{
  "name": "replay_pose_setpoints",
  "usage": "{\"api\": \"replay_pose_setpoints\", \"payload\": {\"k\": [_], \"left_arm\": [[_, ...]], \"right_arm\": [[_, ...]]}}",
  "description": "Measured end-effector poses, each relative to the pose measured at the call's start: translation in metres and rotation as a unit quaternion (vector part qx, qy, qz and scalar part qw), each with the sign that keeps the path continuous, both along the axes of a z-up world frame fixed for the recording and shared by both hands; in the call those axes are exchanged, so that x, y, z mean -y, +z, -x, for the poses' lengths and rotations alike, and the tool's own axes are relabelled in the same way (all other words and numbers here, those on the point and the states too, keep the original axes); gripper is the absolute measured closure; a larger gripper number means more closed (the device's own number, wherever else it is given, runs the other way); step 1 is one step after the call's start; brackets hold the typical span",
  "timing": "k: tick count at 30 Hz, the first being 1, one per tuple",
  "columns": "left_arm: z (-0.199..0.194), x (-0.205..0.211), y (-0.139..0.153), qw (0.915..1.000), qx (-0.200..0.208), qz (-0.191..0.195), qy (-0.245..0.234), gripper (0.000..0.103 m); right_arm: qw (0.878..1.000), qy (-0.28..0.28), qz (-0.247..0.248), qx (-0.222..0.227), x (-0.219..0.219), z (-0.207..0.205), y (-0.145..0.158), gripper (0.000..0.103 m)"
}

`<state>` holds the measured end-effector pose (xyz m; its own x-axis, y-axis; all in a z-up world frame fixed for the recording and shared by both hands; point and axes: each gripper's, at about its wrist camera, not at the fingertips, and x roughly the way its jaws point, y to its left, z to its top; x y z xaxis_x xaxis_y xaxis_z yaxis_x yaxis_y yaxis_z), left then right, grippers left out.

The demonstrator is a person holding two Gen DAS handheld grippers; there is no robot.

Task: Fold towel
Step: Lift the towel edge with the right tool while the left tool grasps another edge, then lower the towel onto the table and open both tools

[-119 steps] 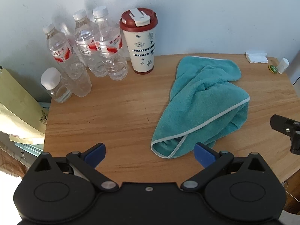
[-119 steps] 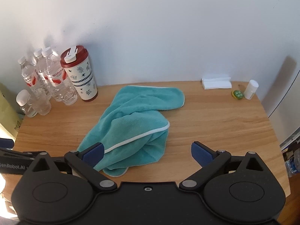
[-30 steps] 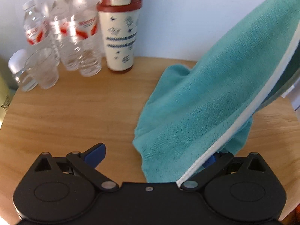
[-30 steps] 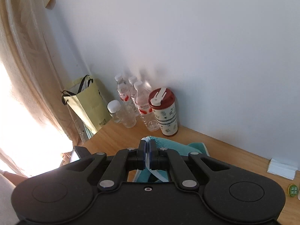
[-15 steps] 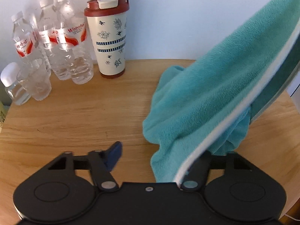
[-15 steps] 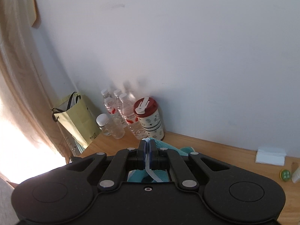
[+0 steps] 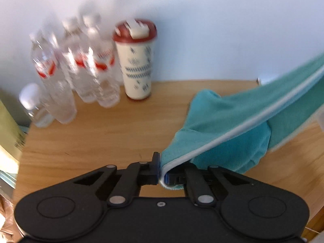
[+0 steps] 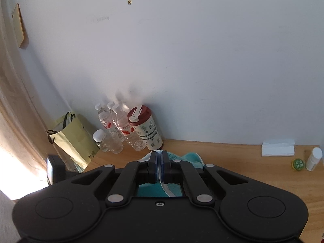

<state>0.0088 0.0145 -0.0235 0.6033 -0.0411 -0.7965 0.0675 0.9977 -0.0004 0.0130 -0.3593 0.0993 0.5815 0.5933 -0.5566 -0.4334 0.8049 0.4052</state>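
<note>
Left wrist view: the left gripper [image 7: 161,170] had its jaws pressed together on the white-piped hem of the teal towel [image 7: 239,117], pinching a corner of it. From that clamp point the hem ran up and to the right, out of the picture, so that part of the towel hung in the air as a taut band. The rest of the towel lay bunched on the wooden table [image 7: 113,133], to the right of centre. At the back left of the table stood a group of clear water bottles [image 7: 81,77] with red labels, blurred in this view, and just beside them a cream tumbler [image 7: 137,68] with a dark red lid. The tumbler stood upright and well apart from the towel.

Right wrist view: the right gripper [image 8: 161,168] was held high above the table, with its jaws closed on a white-edged fold of the towel [image 8: 192,157]. Teal cloth showed below and behind the fingers [image 8: 153,169]. A yellow-green paper bag [image 8: 75,139] stood off the left end of the table. Near the wall on the right lay a folded white tissue [image 8: 277,146], and beside it a small green round item [image 8: 298,164] and a small white bottle [image 8: 313,159].
</note>
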Motion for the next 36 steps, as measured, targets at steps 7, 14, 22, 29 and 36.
{"api": "replay_pose_setpoints", "payload": {"k": [7,14,22,29,36], "left_arm": [[0.023,0.001,0.109,0.998,0.04,-0.031,-0.038,0.099],[0.047,0.015,0.181,0.9941,0.066,-0.056,-0.066,0.099],[0.012,0.019,0.115,0.9972,-0.005,-0.067,-0.035,0.099],[-0.03,0.03,0.027,0.9944,-0.016,-0.098,-0.034,0.099],[-0.06,0.028,-0.039,0.9957,0.009,-0.092,-0.001,0.096]], "right_arm": [[0.999,-0.008,0.028,0.018,0.016,0.039,0.04,0.1],[0.999,-0.018,0.051,0.007,0.022,0.079,0.075,0.1],[0.995,-0.048,0.063,-0.057,0.015,0.041,0.005,0.1],[0.987,-0.087,0.108,-0.084,0.01,-0.003,-0.076,0.1],[0.977,-0.124,0.143,-0.099,-0.003,-0.06,-0.147,0.1]]}}
